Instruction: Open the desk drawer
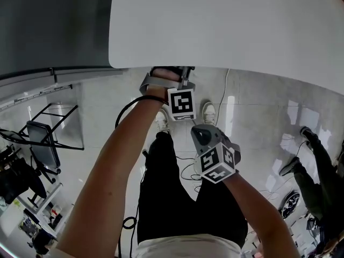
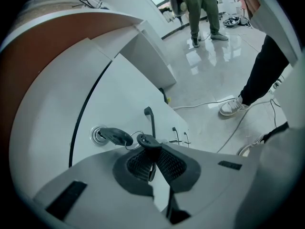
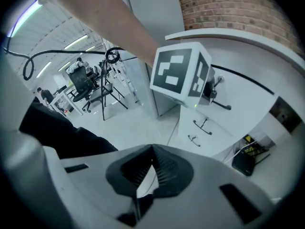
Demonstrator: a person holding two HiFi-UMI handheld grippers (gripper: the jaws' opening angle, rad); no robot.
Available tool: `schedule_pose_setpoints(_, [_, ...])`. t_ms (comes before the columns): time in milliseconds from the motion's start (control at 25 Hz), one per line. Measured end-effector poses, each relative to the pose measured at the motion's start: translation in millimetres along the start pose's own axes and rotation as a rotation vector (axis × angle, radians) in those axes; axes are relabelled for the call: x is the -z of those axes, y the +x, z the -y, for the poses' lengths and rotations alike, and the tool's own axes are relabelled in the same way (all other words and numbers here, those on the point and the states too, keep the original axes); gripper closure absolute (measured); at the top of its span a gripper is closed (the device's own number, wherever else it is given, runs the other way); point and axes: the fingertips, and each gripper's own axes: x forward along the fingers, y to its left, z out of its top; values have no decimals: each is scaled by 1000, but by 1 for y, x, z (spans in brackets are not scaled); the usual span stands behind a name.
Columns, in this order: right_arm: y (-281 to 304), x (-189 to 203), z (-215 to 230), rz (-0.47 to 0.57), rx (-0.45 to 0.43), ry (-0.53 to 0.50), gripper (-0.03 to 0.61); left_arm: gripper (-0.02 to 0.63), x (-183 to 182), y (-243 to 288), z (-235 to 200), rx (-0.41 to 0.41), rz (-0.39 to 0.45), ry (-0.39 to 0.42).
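Drawer key (image 2: 146, 140) in left hand-held gripper (image 2: 152, 152)

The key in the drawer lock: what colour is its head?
Black key; the left gripper view shows it best.

white drawer (image 2: 125, 97), black key (image 2: 148, 141), black-white marker cube (image 1: 181, 103)

Open-plan office: white curved desk (image 1: 226, 26) w/ drawer unit (image 3: 202, 128), swivel chairs (image 3: 85, 84), strip lights (image 3: 78, 42) overhead, glossy pale floor (image 1: 102, 98), trailing cables (image 1: 223, 98), brick wall (image 3: 228, 6) at rear.
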Motion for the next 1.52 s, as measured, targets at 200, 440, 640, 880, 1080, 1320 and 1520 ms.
schedule_pose_setpoints(200, [-2, 18, -12, -31, -18, -14, 563, 601, -3, -7, 11, 9, 5, -8])
schedule_pose_setpoints(440, [-1, 28, -26, -54, -35, -18, 563, 601, -6, -22, 35, 62, 15, -40])
schedule_pose_setpoints(640, [-2, 36, -32, -74, -43, -55, 563, 601, -7, -31, 47, 51, 11, -29])
schedule_pose_setpoints(880, [-6, 54, -45, -119, -63, -106, 563, 601, -12, -47, 64, 93, 19, -55])
schedule_pose_setpoints(1080, [-6, 63, -48, -134, -68, -112, 563, 601, -12, -48, 61, 67, 21, -34])
schedule_pose_setpoints(1320, [-7, 63, -47, -139, -79, -114, 563, 601, -18, -60, 81, 143, 48, -56])
schedule_pose_setpoints(1520, [-7, 64, -52, -142, -83, -134, 563, 601, -16, -67, 83, 101, 25, -34])
